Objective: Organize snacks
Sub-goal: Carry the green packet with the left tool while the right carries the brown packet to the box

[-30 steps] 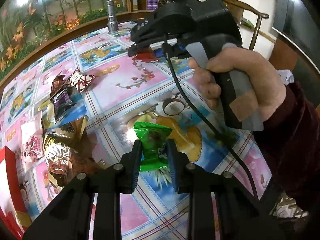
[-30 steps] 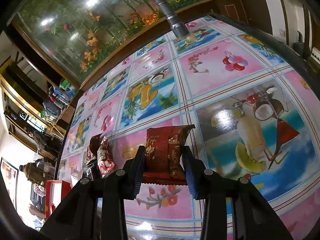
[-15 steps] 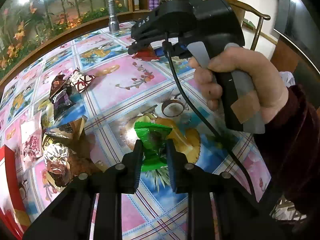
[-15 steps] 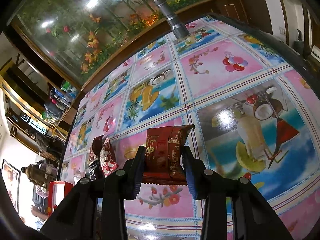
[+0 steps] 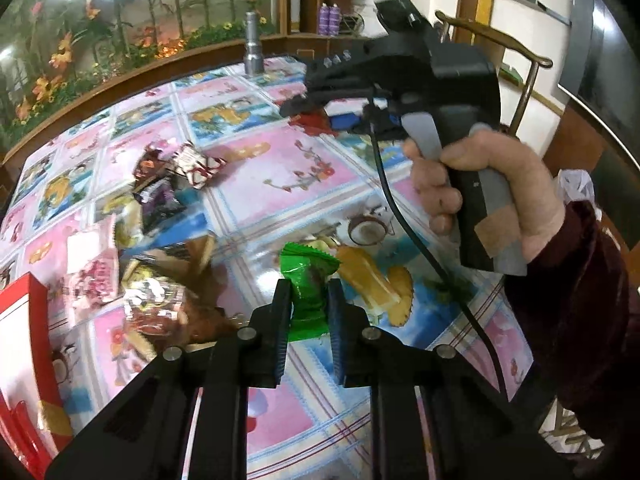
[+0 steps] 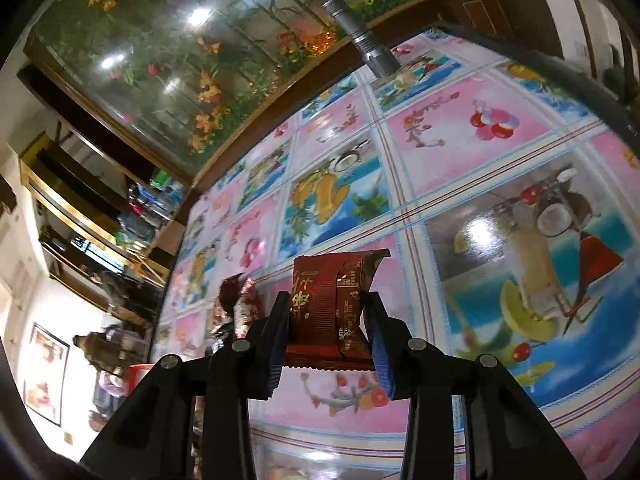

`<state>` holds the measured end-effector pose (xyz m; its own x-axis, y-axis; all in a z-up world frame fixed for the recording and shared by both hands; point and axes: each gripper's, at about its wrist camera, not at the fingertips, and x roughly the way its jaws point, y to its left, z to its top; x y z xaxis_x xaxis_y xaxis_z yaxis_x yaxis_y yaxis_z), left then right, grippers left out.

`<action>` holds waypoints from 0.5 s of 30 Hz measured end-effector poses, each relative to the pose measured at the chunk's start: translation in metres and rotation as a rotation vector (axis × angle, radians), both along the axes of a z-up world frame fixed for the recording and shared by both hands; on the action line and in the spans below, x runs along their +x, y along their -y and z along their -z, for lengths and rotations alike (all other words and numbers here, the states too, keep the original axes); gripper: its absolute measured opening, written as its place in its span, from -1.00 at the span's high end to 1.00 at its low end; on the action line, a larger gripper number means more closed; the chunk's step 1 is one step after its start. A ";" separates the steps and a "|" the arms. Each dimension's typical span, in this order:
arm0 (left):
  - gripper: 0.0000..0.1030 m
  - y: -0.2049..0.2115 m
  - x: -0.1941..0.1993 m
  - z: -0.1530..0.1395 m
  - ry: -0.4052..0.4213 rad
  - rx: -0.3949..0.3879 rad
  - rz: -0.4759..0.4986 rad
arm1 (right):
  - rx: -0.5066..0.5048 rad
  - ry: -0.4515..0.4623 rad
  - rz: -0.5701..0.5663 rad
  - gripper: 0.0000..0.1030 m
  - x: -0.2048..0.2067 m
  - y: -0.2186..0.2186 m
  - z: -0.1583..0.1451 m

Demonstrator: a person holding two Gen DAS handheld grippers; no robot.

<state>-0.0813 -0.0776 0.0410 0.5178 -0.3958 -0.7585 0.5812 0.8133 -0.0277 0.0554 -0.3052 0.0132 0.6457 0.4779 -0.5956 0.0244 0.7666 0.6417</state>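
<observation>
My left gripper is shut on a green snack packet and holds it above the patterned tablecloth. My right gripper is shut on a dark red snack packet, also off the table. The right gripper also shows in the left wrist view, held in a hand at upper right, with a bit of the red packet under its tip. A pile of loose snack packets lies to the left of my left gripper.
A red box stands at the left edge. A metal flashlight stands at the table's far edge and also shows in the right wrist view. More packets lie left of my right gripper. A chair stands behind.
My left gripper has closed tighter on the green packet and lifted it slightly. The right gripper keeps its hold on the red packet and has shifted a little.
</observation>
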 end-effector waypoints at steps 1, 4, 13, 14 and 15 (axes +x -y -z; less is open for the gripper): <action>0.71 -0.003 -0.001 -0.003 0.007 -0.007 -0.006 | 0.019 -0.001 -0.006 0.26 0.001 0.001 0.001; 0.71 -0.012 -0.002 -0.011 0.018 -0.027 -0.024 | 0.120 -0.011 -0.033 0.27 0.002 0.004 0.007; 0.71 -0.052 -0.013 -0.037 0.086 -0.050 -0.132 | 0.334 -0.023 -0.075 0.27 0.002 0.009 0.018; 0.71 -0.059 -0.014 -0.040 0.095 -0.053 -0.150 | 0.370 -0.025 -0.082 0.27 0.001 0.008 0.020; 0.71 -0.067 -0.016 -0.043 0.103 -0.056 -0.168 | 0.402 -0.026 -0.089 0.27 -0.001 0.007 0.021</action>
<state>-0.0972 -0.0109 0.0837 0.6538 -0.3372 -0.6774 0.4397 0.8978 -0.0225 0.0543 -0.3120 -0.0080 0.5789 0.7289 -0.3654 -0.0104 0.4547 0.8906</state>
